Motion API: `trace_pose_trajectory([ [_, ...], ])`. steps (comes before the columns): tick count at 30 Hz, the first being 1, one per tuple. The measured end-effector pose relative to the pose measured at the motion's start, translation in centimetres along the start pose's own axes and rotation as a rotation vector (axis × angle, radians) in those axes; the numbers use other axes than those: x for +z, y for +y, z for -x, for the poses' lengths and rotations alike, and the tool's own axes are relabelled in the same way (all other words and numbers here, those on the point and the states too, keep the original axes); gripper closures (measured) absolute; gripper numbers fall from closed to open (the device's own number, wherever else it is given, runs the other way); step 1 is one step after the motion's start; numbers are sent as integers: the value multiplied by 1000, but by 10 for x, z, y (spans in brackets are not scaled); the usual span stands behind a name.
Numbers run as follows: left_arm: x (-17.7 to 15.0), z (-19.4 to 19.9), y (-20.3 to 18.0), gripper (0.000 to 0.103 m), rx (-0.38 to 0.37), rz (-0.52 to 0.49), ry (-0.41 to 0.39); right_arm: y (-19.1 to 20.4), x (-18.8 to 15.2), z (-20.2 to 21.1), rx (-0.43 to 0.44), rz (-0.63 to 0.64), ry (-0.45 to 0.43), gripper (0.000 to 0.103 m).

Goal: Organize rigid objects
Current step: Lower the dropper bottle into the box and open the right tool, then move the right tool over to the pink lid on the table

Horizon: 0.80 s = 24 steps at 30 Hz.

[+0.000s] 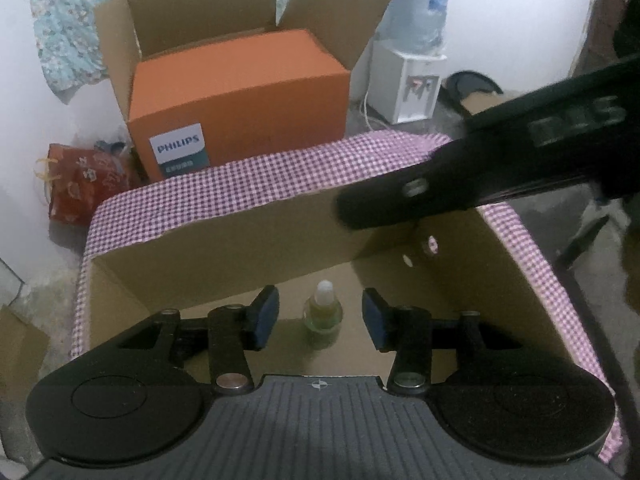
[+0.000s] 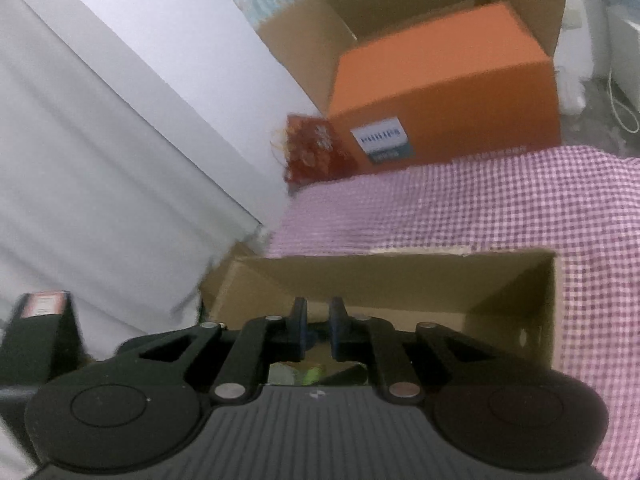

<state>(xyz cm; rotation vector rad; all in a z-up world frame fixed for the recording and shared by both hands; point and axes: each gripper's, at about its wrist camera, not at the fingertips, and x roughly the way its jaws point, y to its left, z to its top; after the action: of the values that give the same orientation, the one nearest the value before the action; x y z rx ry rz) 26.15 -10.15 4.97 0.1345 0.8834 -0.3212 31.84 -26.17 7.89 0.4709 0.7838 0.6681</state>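
- A lived-in home room, by the look of it: the surface point(image 1: 280, 172) wears a purple-checked cloth.
- At 12 o'clock, an orange Philips box point(image 1: 240, 100) sits inside an open carton.
- At 1 o'clock, a water dispenser point(image 1: 404, 80); floral fabric point(image 1: 64, 20) hangs at 10 o'clock.
- Red gift bag point(image 1: 84, 184) on the floor at 9 o'clock.

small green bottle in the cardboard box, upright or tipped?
Upright: the small green glass bottle stands on the cardboard box floor, white cap on top.
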Motion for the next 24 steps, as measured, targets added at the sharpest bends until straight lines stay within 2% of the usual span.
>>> trace_pose_trajectory([
  [2,-5,13,2,51,-12,16,-23,6,-8,20,29,-13,-39,89],
  [7,-20,49,7,51,-20,45,-69,26,-34,64,86,-15,-130,84],
  [16,-70,123,0,47,-31,53,-180,60,-100,120,171,-8,-200,83],
  [18,-85,132,-3,46,-42,51,-189,63,-116,133,174,-16,-214,80],
  [20,-100,136,-7,45,-51,46,-185,65,-134,143,164,-23,-229,69],
  [24,-131,132,-15,45,-87,38,-148,61,-171,158,101,-49,-249,68],
])
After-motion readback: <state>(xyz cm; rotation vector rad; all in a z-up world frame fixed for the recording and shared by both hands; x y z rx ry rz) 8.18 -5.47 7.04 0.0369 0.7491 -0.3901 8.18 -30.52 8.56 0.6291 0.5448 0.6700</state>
